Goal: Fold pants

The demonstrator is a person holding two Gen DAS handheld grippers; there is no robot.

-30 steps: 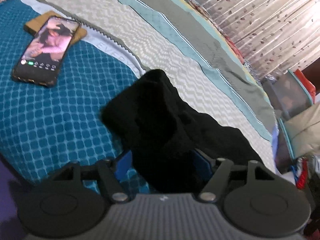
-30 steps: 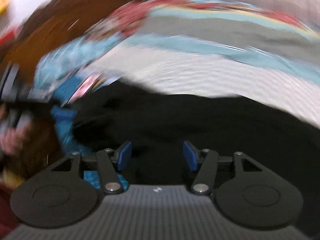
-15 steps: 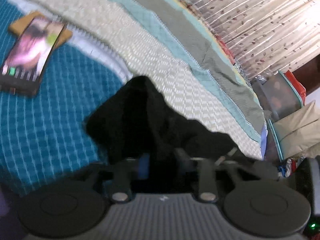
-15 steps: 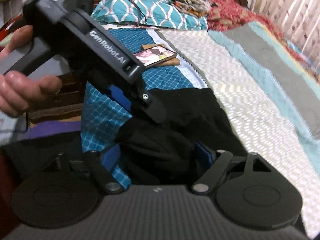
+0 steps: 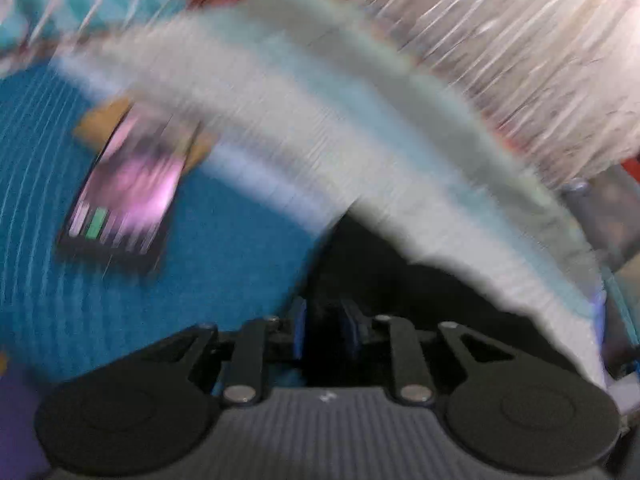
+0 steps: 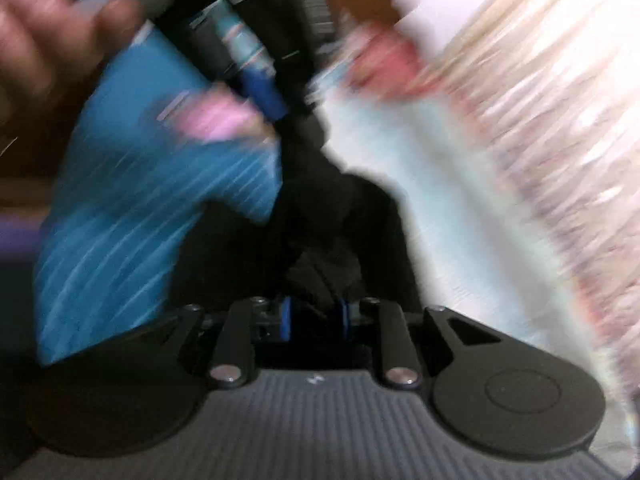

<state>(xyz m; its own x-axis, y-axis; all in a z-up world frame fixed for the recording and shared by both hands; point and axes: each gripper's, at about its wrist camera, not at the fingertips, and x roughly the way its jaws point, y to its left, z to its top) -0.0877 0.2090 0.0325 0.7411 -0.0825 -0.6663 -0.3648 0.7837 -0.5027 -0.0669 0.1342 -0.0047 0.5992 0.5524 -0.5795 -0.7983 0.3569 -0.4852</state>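
Note:
The black pants (image 5: 404, 280) lie bunched on the bed where the teal cover meets the pale quilt; both views are motion-blurred. My left gripper (image 5: 323, 328) has its blue pads close together with black cloth pinched between them, and its jaws are opening slightly. In the right wrist view the pants (image 6: 332, 216) run up from my right gripper (image 6: 314, 318), whose jaws are closing on a gathered fold of the cloth. The left gripper's blue fingers (image 6: 260, 80) show above that, held by a hand (image 6: 48, 32).
A lit phone (image 5: 124, 192) rests on a tan pad on the teal bed cover (image 5: 200, 280), left of the pants. The pale striped quilt (image 5: 320, 120) runs behind them. A patterned curtain (image 5: 500, 40) hangs at the far right, with a container (image 5: 612, 208) beside the bed.
Both grippers went from standing wide around the black cloth to pinching it. The right gripper swung and rolled toward the pants near the left gripper. The left gripper shifted a little.

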